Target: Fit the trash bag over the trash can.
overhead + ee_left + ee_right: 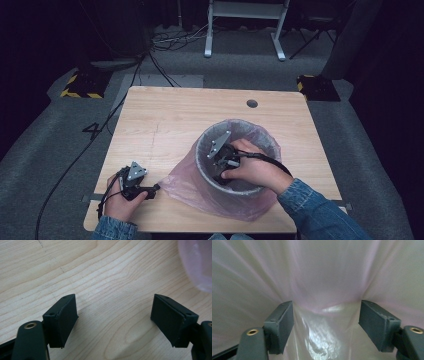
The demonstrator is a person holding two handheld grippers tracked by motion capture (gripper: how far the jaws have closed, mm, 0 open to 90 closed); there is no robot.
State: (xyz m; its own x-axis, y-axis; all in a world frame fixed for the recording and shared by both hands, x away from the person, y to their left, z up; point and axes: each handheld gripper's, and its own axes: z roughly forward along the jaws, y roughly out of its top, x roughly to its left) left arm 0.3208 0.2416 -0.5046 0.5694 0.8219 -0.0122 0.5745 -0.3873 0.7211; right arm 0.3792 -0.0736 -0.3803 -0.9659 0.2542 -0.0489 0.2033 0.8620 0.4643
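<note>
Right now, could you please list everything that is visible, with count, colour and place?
table: one, light wood, centre of the high view.
bin: one, grey, on the table's right half.
bag: one, thin pink plastic, lining the bin and spilling over its near side onto the table.
frame: one, white metal, on the floor behind the table.
blocks: two, black with yellow stripes, beside the table's far corners.
left gripper: one, black, open above bare table.
right gripper: one, black, open inside the bin against the bag.

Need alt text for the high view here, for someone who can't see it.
A person's right hand pushes the right claw down inside a grey bin lined with a pink bag on a wooden table. The left claw rests near the table's front left, beside the bag's edge.
</note>
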